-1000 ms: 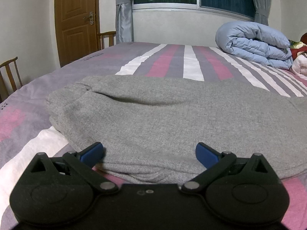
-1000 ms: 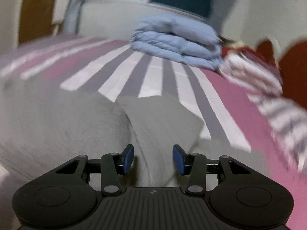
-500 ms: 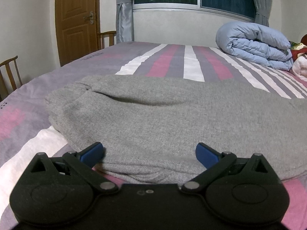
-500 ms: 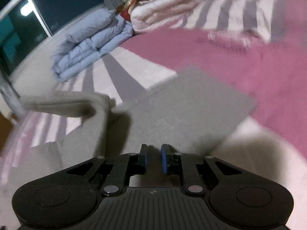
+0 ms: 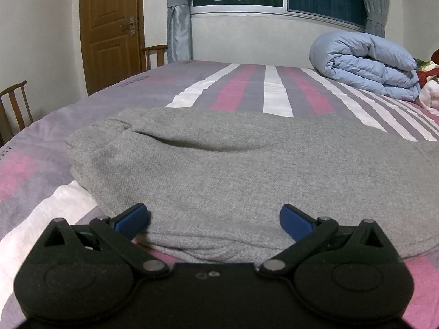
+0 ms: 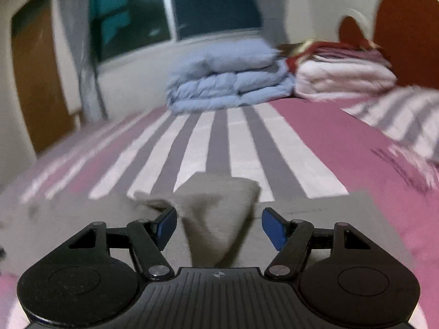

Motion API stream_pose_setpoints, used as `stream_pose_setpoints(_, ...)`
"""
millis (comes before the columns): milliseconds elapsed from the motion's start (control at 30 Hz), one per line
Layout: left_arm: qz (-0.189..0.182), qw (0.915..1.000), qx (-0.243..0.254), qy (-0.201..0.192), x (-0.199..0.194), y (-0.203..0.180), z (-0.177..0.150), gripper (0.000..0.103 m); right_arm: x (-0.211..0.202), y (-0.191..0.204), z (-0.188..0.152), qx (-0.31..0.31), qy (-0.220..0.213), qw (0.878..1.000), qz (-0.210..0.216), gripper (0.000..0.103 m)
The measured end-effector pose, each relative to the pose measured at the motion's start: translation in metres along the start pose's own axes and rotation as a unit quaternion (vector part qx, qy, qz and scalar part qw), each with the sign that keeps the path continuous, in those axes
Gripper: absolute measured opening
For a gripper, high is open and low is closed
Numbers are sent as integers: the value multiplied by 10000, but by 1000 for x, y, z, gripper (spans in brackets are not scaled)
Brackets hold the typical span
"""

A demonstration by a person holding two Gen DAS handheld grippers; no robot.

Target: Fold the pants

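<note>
Grey knit pants (image 5: 247,170) lie on the striped bed, filling the middle of the left wrist view. My left gripper (image 5: 214,220) is open and empty, low over the near folded edge of the pants. In the blurred right wrist view a bunched fold of the grey pants (image 6: 216,213) stands up between the fingers of my right gripper (image 6: 219,227). The right jaws are wide apart and not pressing the cloth. More grey cloth (image 6: 329,213) lies flat to the right.
The bed (image 5: 277,93) has pink, white and grey stripes. A folded blue duvet (image 5: 365,63) and folded pink and white bedding (image 6: 343,74) sit at the far end. A wooden door (image 5: 112,30) and chairs (image 5: 16,107) stand to the left.
My right gripper was shut on the pants half a second ago; it has opened and swung round, and the cloth now sits loose between its fingers. The left gripper has stayed still.
</note>
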State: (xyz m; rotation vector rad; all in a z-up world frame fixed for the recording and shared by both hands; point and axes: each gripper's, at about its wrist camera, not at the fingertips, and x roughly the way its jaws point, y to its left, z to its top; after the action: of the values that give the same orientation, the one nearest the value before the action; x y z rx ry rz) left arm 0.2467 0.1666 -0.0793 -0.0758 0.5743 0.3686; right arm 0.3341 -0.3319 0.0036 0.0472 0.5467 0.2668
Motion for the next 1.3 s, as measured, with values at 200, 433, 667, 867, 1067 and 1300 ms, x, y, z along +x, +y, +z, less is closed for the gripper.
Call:
stream_pose_setpoints(200,-6,10000,-8,8,0,-1,0,97,48,31,2,-1151,320,9923,-320,34)
stream_pose_setpoints(433,-34,10000,-34,-1,0,0,0,97,-2,-43,7,1133,-139,9917,-589,5)
stream_pose_setpoints(667,-52,10000,-47,-8,-1,-1,-1,97,5,-124,-77,3851,363,9220,-144,5)
stream_pose_setpoints(867,-51,10000,-44,-5,-1,0,-1,97,-2,-87,-38,1739,263,9813,-779,44)
stream_pose_setpoints(1067,-51,10000,-44,-4,-1,0,-1,97,2,-17,-38,-1028,183,9888,-1066,45)
stream_pose_setpoints(1300,-46,10000,-38,-4,0,0,-1,97,-5,-21,-43,-497,-271,9947,-854,14)
